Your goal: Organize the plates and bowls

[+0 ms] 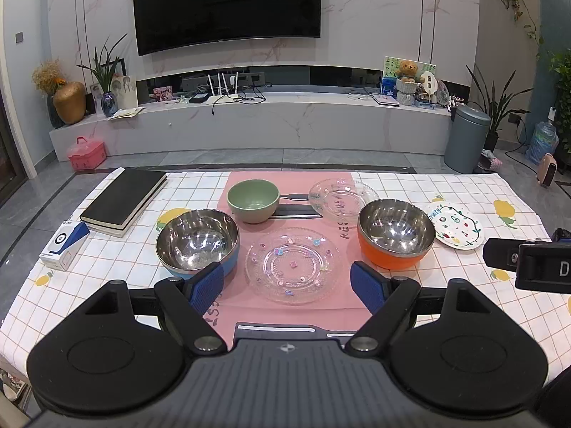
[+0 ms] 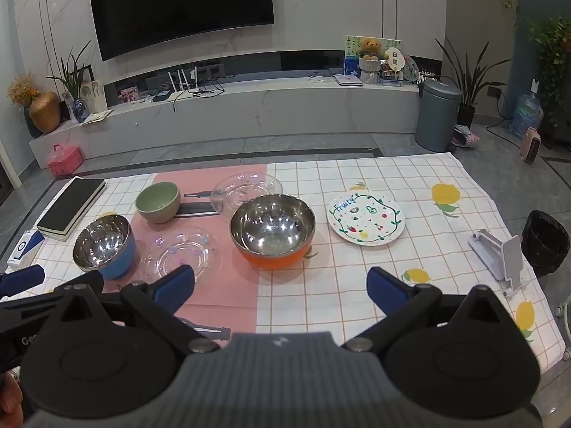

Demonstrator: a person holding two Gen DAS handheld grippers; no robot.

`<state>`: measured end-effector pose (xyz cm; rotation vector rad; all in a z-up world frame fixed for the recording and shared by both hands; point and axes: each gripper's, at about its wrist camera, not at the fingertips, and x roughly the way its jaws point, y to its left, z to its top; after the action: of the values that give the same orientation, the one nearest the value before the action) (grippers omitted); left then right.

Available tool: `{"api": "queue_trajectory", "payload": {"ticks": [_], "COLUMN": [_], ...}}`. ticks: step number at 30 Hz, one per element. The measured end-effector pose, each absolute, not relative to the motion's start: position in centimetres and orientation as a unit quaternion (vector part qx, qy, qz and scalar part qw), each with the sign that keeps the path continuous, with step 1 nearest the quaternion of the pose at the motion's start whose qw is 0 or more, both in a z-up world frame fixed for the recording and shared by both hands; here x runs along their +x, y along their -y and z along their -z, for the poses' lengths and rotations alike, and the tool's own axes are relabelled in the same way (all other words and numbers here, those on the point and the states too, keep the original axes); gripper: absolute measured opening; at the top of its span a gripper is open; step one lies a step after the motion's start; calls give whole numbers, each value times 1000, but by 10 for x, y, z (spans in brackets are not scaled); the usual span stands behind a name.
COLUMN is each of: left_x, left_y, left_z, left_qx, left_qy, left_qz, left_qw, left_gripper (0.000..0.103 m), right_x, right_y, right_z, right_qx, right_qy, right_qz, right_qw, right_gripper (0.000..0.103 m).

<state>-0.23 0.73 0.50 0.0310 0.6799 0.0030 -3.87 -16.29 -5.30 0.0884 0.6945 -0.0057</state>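
On the table stand a steel bowl with a blue shell (image 1: 197, 240) (image 2: 104, 246), a steel bowl with an orange shell (image 1: 395, 232) (image 2: 273, 230), a green bowl (image 1: 253, 200) (image 2: 158, 201), a clear glass plate with flower dots (image 1: 292, 265) (image 2: 182, 255), a second clear glass plate (image 1: 339, 198) (image 2: 246, 189) behind the orange bowl, and a white "Fruity" plate (image 1: 456, 230) (image 2: 365, 219). My left gripper (image 1: 287, 285) is open and empty, just short of the flower plate. My right gripper (image 2: 280, 287) is open and empty, in front of the orange bowl.
A black book (image 1: 123, 198) and a small blue-white box (image 1: 64, 244) lie at the table's left. A black utensil (image 1: 294, 210) lies on the pink runner (image 1: 285, 310). A white phone stand (image 2: 499, 256) sits at the right edge, beside a black bin (image 2: 544, 242).
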Motion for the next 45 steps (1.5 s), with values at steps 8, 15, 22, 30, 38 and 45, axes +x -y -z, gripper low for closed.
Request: {"api": "queue_trajectory", "payload": {"ticks": [8, 15, 22, 30, 38, 45], "left_x": [-3, -3, -3, -3, -2, -2], "left_y": [-8, -8, -9, -9, -9, -9], "left_z": [-6, -6, -6, -5, -6, -6], "left_qx": [13, 13, 13, 12, 11, 11], "left_qy": [-334, -334, -334, -334, -334, -334], "left_qz": [-3, -3, -3, -5, -4, -4], "left_qw": [942, 943, 942, 942, 943, 942], "left_gripper": [94, 94, 94, 94, 94, 94], "right_x": [-39, -39, -38, -38, -38, -37], "right_y": [162, 162, 162, 162, 162, 161], "right_z": [52, 53, 53, 54, 54, 54], "right_qx": [42, 43, 42, 41, 40, 38], "right_qy": [-341, -342, -342, -342, -342, -342], "right_qz": [2, 3, 3, 2, 2, 1], "right_qw": [939, 939, 939, 939, 939, 939], "right_gripper": [100, 101, 101, 101, 100, 100]}}
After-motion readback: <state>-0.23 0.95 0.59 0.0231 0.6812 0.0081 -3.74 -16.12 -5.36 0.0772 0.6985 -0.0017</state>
